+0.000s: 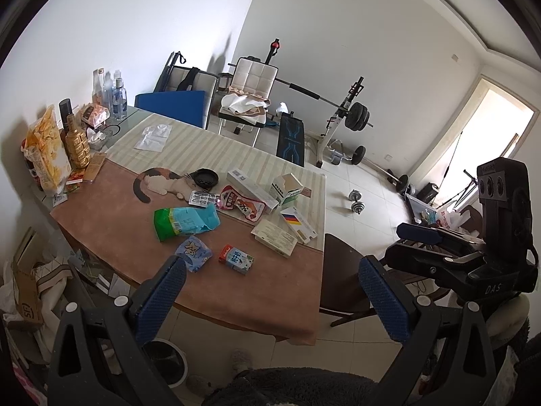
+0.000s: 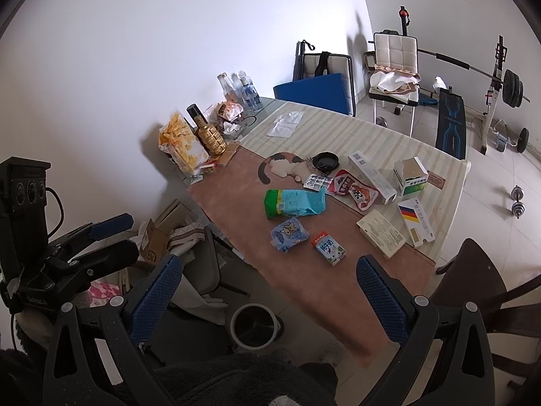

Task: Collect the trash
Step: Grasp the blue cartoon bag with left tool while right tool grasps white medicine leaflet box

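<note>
Both our left gripper [image 1: 270, 291] and right gripper [image 2: 267, 287] hover with jaws wide open, holding nothing, above the worktop [image 1: 101, 216]; wrappers and cartons lie at twelve o'clock, a milk carton [image 1: 236, 259] nearest.

White walls, pale tiled floor [image 1: 355, 209], weight bench [image 1: 290, 137], sunlit doorway [image 1: 473, 128]

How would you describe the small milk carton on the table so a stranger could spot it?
On the brown half of the tablecloth, look nearest the table's front edge. The small milk carton lies flat beside a crumpled blue cat-print wrapper. It alone is a boxy red-topped carton with blue lettering.
</note>
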